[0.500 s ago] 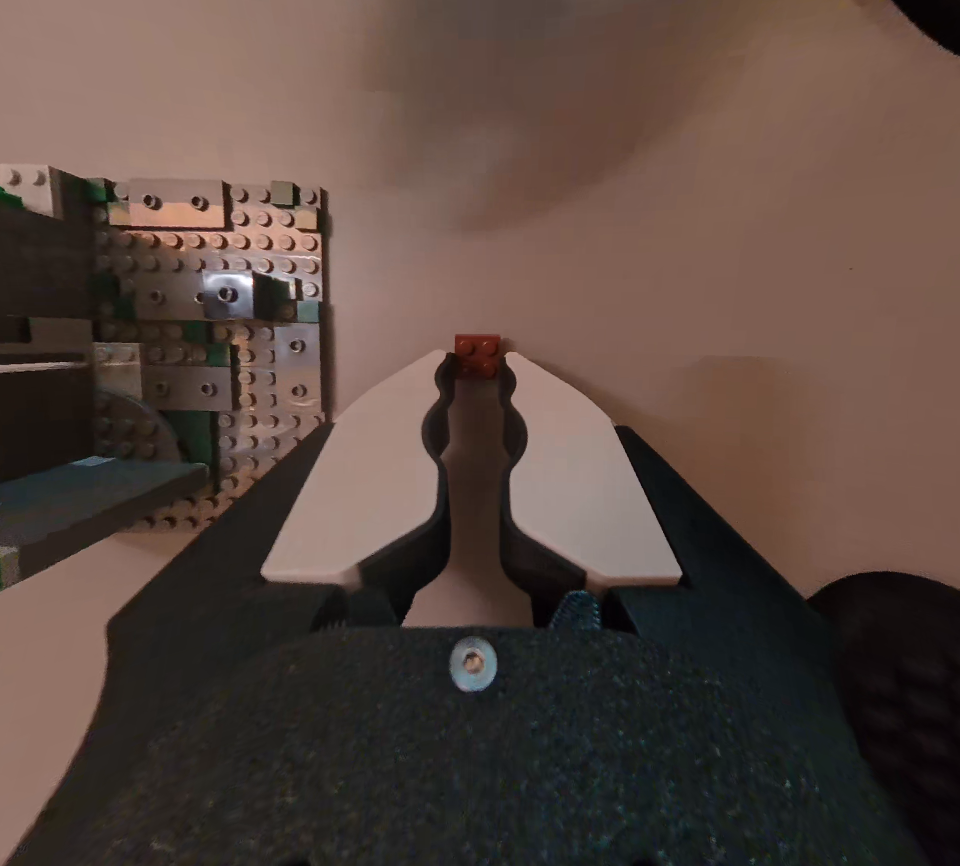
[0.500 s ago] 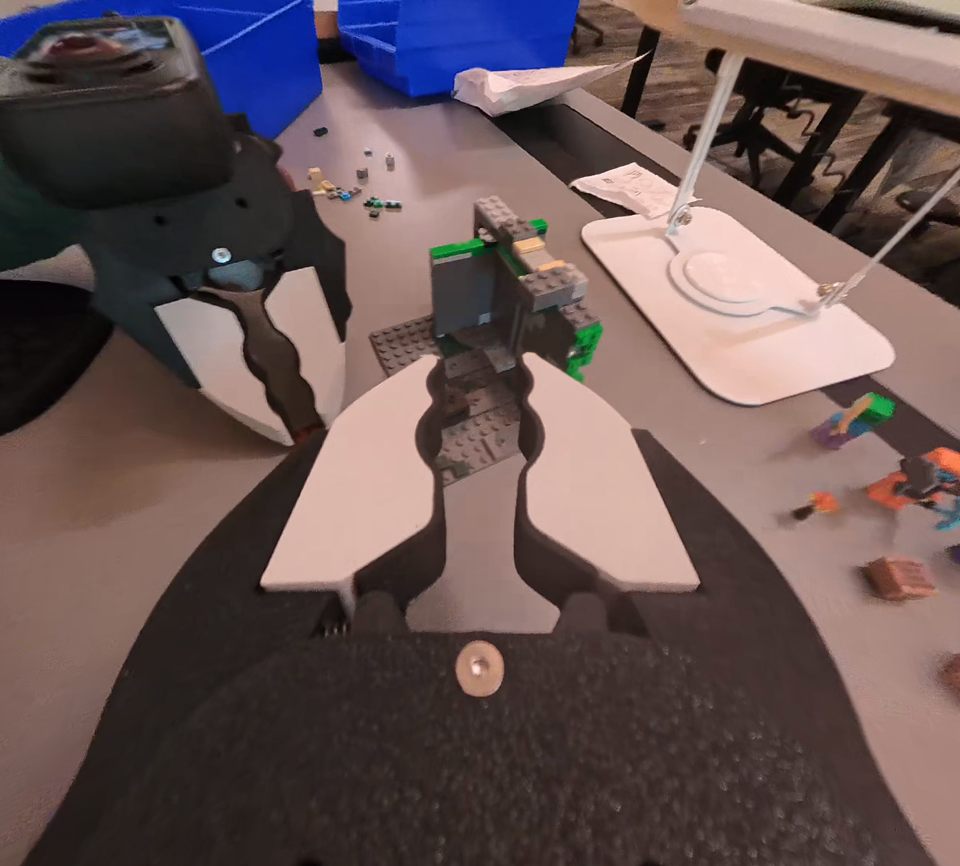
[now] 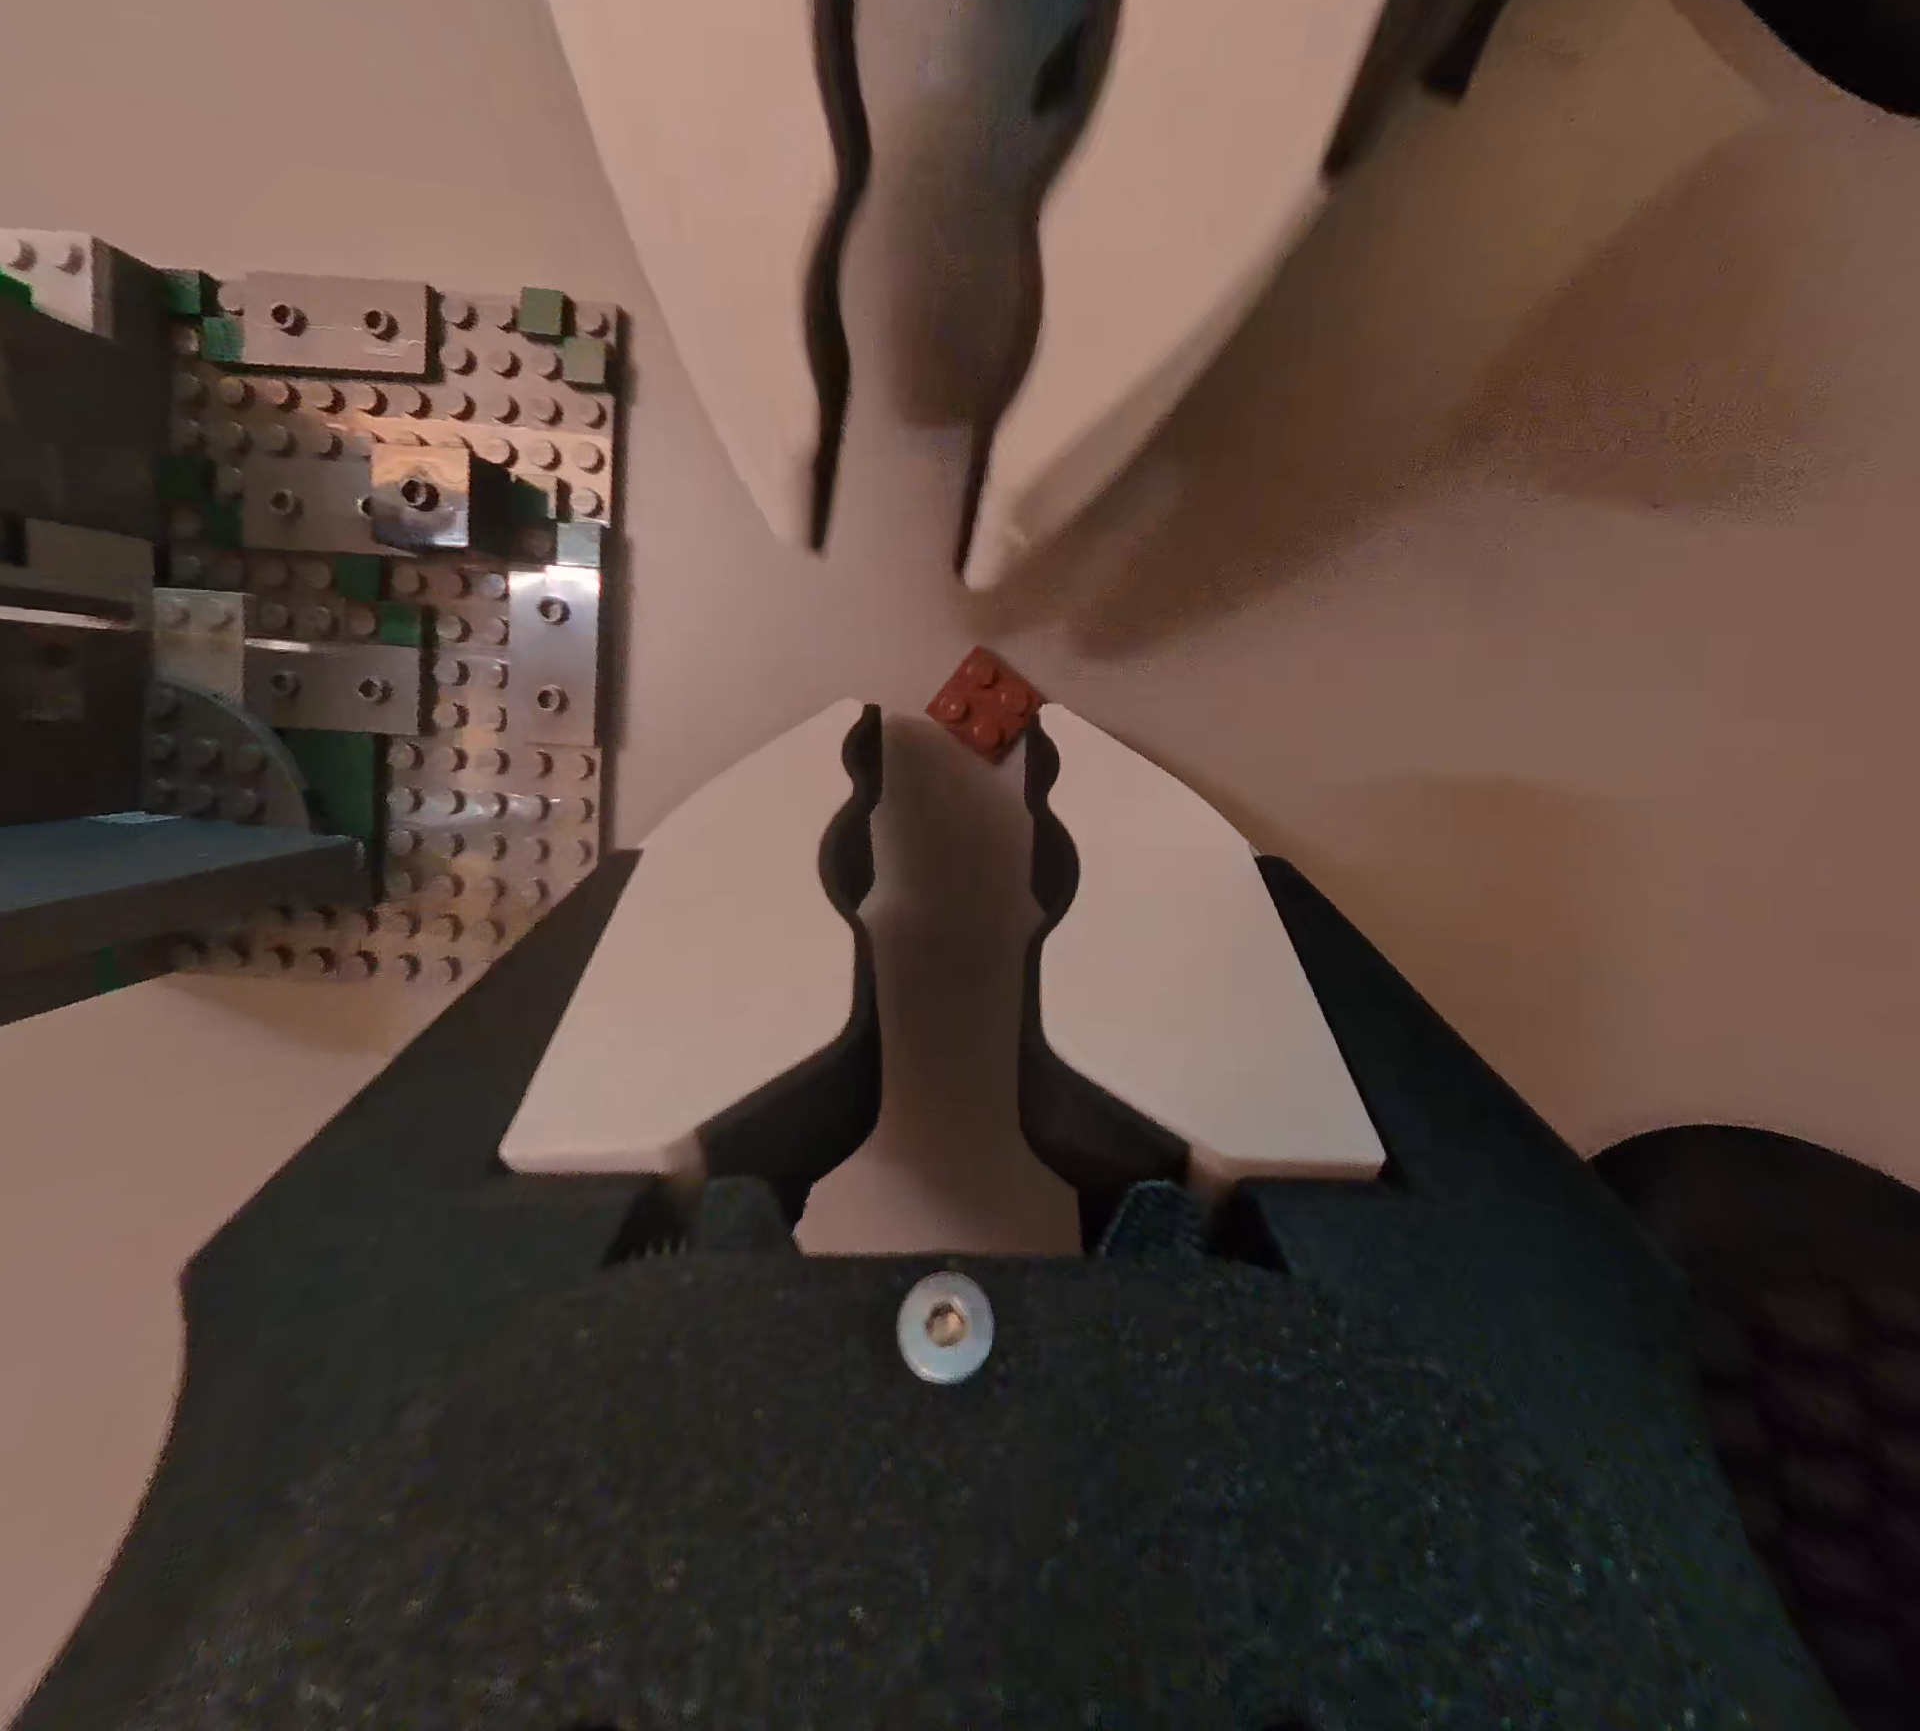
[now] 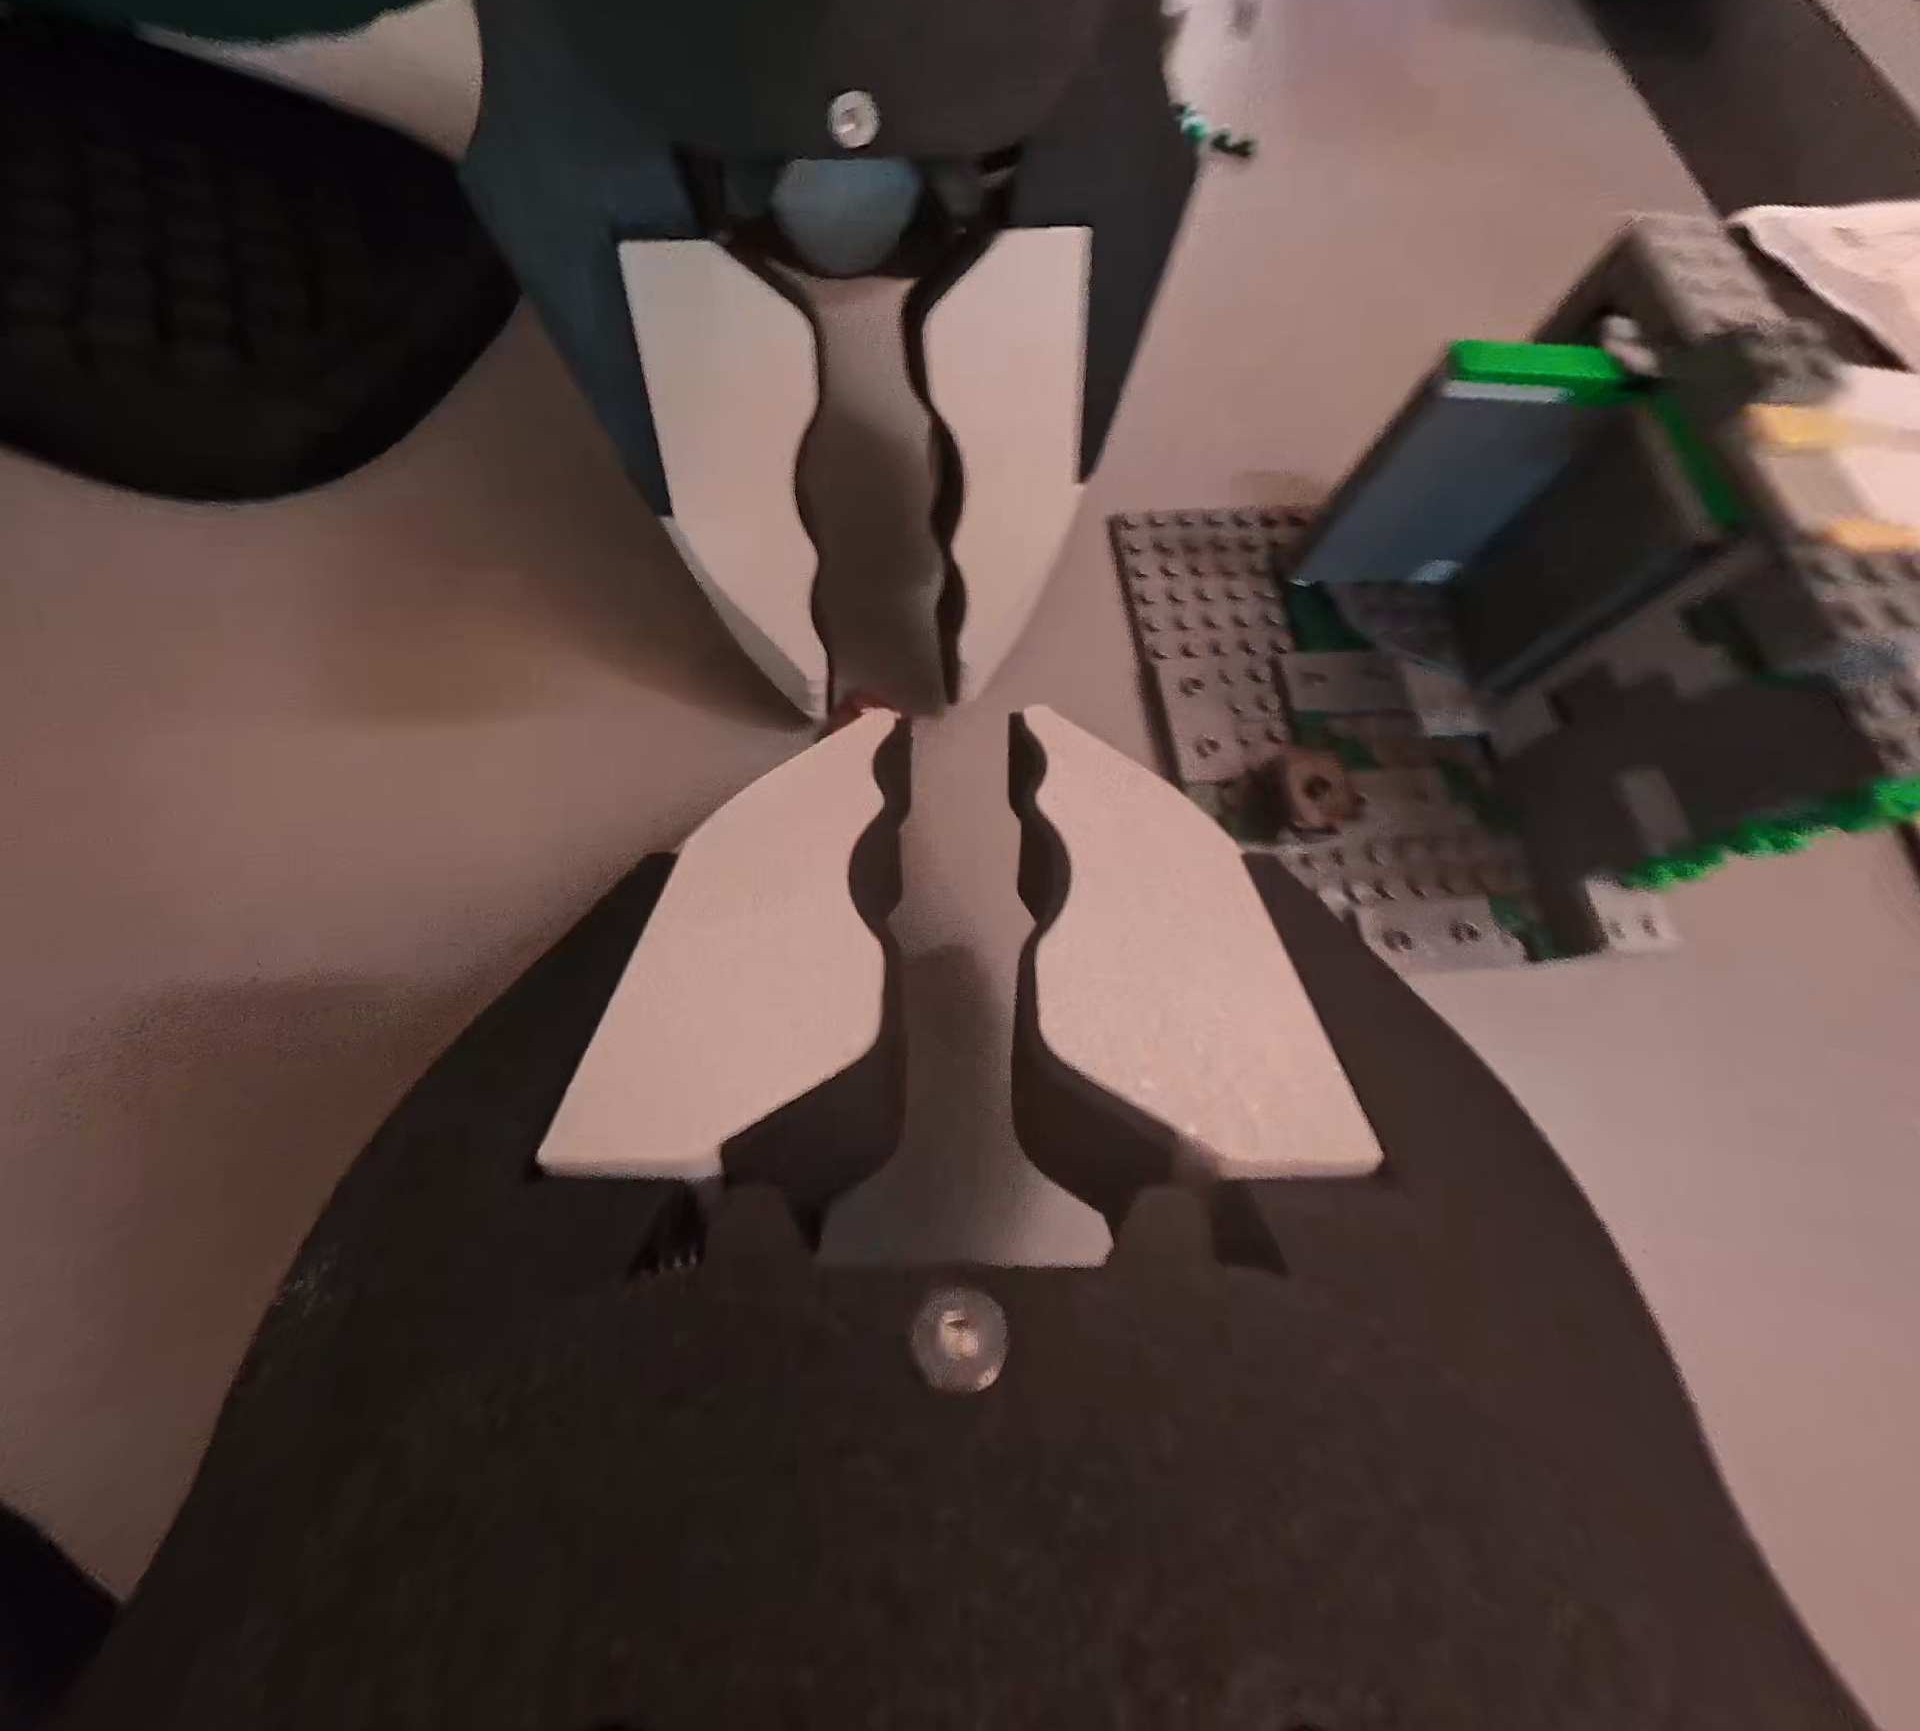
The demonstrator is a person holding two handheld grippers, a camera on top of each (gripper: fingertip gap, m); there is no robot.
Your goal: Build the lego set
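- Left of the frame in the left wrist view: the partly built lego model (image 3: 395, 601), a studded grey baseplate with green and dark pieces, sits on the table (image 3: 1558, 642) well apart from the grippers.
- Centre of that view: the small reddish-brown plate (image 3: 985, 702), four studs up, lies turned cornerwise just beyond the tips of the left gripper (image 3: 951, 725). It touches the right-hand tip, and the jaws stand narrowly apart, gripping nothing.
- Handling, as a judgement: the plate looks light, rigid and smooth, so it may skid or spin if nudged. Take it by two opposite flat edges, not across the corners, once it is squared up.
- Upper centre: the right gripper (image 3: 894, 554) points down at the plate, blurred, with a narrow gap between its tips and nothing in them.
- The right wrist view hides nearly all of the plate: only a red sliver (image 4: 862, 702) shows at the meeting tips.
- Right of that view: the model's tall grey wall with its green top (image 4: 1538, 486), which the left wrist view cuts off.
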